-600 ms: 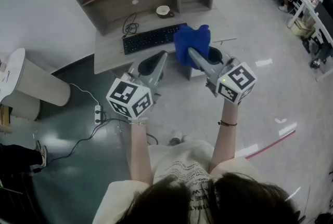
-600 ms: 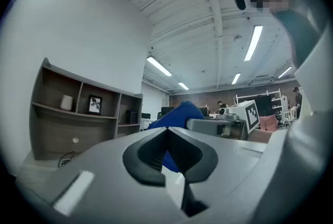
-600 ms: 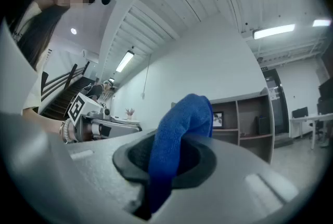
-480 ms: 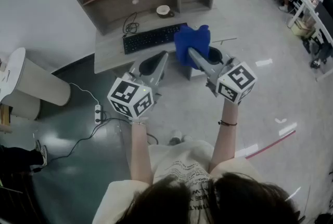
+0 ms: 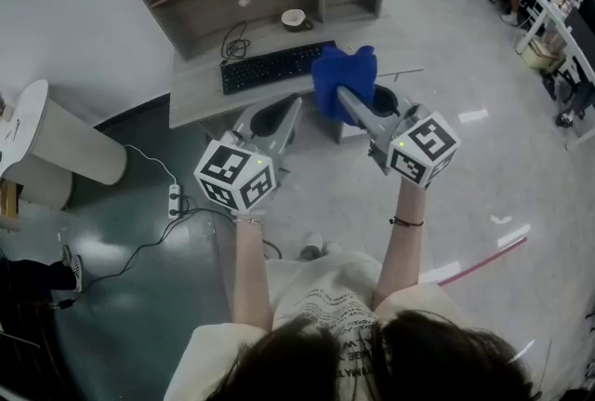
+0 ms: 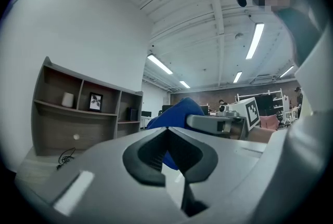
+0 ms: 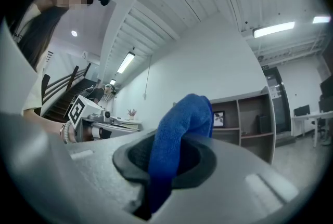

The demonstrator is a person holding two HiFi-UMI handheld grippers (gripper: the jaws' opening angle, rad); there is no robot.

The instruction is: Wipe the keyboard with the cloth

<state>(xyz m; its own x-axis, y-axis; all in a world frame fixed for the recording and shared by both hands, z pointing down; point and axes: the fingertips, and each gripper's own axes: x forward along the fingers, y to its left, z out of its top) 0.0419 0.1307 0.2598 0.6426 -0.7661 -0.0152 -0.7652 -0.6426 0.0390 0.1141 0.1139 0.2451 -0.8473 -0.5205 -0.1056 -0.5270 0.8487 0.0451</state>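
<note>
While right claw (image 5: pixel 345 100) pinches cloth (image 5: pixel 341 73), bare desk (image 5: pixel 199 94) flanks keyboard (image 5: pixel 277 67).

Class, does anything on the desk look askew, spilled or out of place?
Nothing stands out. The keyboard lies parallel to the edge of the desk, and the bowl sits upright behind it.

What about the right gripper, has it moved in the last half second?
No. In the head view the right gripper, shut on the blue cloth, still overlaps the right end of the keyboard just as before.
</note>
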